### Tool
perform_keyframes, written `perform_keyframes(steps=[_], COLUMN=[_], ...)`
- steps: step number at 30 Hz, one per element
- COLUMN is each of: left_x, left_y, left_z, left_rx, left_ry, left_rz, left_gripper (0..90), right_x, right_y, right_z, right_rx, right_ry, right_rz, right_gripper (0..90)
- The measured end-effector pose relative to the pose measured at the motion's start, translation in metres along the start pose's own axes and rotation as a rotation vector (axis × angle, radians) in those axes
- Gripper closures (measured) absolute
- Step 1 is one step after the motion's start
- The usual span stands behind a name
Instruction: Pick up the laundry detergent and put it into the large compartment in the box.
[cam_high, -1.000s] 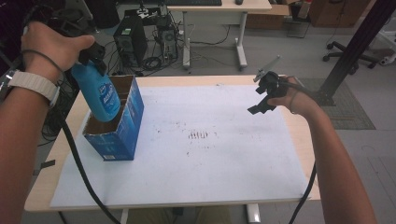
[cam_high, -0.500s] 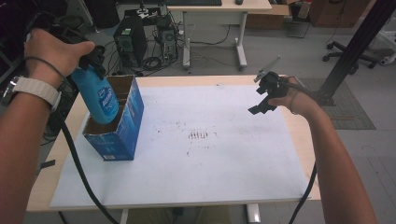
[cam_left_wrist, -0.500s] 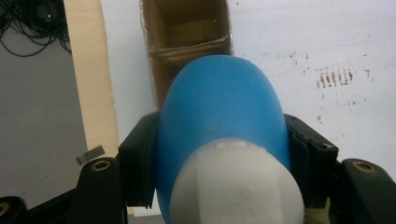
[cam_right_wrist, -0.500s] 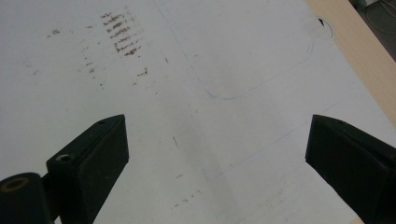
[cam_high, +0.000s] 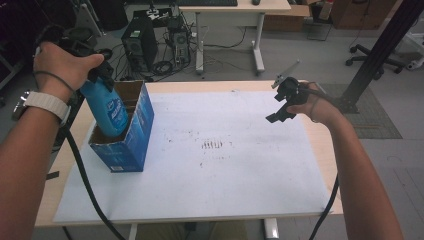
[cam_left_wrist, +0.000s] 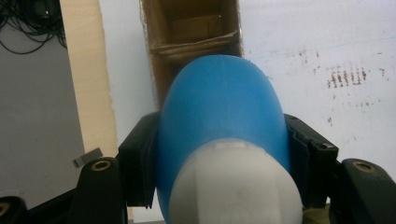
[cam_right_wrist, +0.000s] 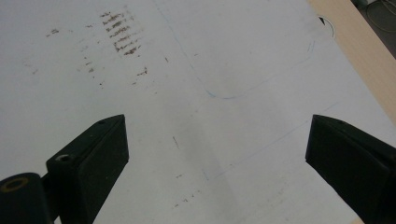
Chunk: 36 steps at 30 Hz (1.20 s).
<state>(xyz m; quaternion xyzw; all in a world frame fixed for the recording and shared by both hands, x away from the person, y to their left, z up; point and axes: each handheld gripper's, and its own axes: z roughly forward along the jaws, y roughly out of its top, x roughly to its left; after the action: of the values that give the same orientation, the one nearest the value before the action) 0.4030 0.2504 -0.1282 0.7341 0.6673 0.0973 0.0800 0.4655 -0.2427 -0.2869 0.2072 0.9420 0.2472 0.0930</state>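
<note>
Showing, from the high view: the left gripper (cam_high: 95, 75) is grasping a blue bottle (cam_high: 107, 110), lower end sitting inside the open blue carton (cam_high: 131, 137) at the bench's (cam_high: 240, 85) far-left corner — the right gripper (cam_high: 280, 105) is hovering near the right edge. Left gripper view: jaws are clamping the bottle (cam_left_wrist: 224, 121) above the carton (cam_left_wrist: 196, 32). Right gripper view: jaws are standing wide apart, released, over the stained white sheet (cam_right_wrist: 210, 93).

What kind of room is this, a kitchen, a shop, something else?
Most likely an office or lab workspace, not a kitchen. A black desktop computer tower sits on the grey floor among tangled cables, a light wooden desk stands behind, and a black swivel chair base is at the far right.
</note>
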Motion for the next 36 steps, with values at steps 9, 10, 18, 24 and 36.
perform_keyframes(steps=[9,10,18,24,36], left_x=[0.0,0.0,0.001,0.003,0.004], left_y=[0.001,0.001,0.0,-0.001,-0.002], left_z=[0.019,0.021,0.04,0.051,0.07], left_rx=[0.011,0.013,0.029,0.031,0.026], left_ry=[0.011,0.011,0.015,0.014,0.031], left_rz=[0.008,0.011,0.013,0.008,0.007], left_gripper=[37.4,37.4,37.4,37.4,37.4], right_x=[-0.001,-0.001,-0.001,-0.001,-0.002], right_y=[0.0,0.0,-0.001,-0.001,-0.004], right_z=[0.002,0.002,0.003,0.004,0.005], right_rx=[0.006,0.006,0.012,0.015,0.013], right_ry=[0.0,-0.001,0.002,0.002,0.002], right_rz=[0.003,0.003,0.006,0.005,0.015], right_gripper=[5.9,5.9,5.9,5.7,5.6])
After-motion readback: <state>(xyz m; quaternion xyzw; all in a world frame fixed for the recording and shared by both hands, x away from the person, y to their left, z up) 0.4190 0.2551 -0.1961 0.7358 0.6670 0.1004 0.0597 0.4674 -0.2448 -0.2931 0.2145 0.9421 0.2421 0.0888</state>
